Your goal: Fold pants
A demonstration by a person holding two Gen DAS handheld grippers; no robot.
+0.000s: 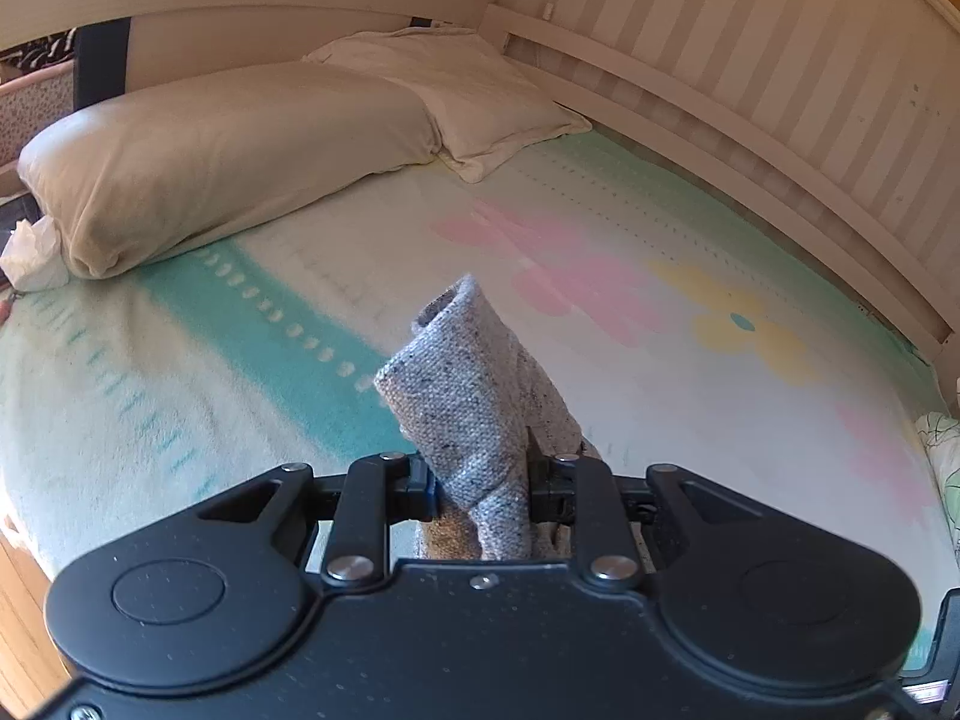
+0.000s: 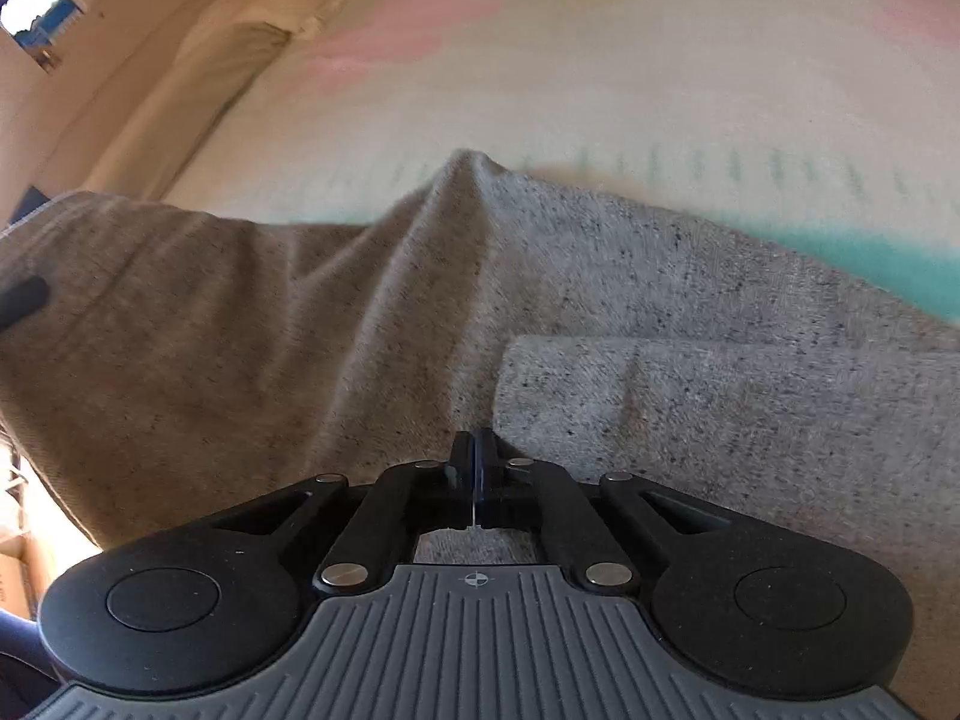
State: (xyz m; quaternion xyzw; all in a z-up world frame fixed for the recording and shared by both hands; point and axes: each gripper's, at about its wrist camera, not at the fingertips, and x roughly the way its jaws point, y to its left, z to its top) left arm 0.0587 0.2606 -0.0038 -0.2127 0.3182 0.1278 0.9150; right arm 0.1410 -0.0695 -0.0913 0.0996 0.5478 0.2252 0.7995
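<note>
The pants are grey speckled knit fabric. In the left wrist view my left gripper [image 1: 480,480] is shut on a bunched fold of the pants [image 1: 474,396], which sticks up between the fingers above the bed. In the right wrist view the pants [image 2: 300,312] spread wide across the bed, with a ridge rising at the middle and a folded layer [image 2: 720,408] at the right. My right gripper [image 2: 474,462] has its fingers pressed together right over the fabric; whether cloth is pinched between them is not visible.
The bed is covered by a pale blanket [image 1: 660,360] with teal stripes and pink and yellow flowers. Two beige pillows [image 1: 228,150] lie at the head. A white slatted bed frame [image 1: 750,90] runs along the far right side. Wooden floor [image 1: 24,630] shows at lower left.
</note>
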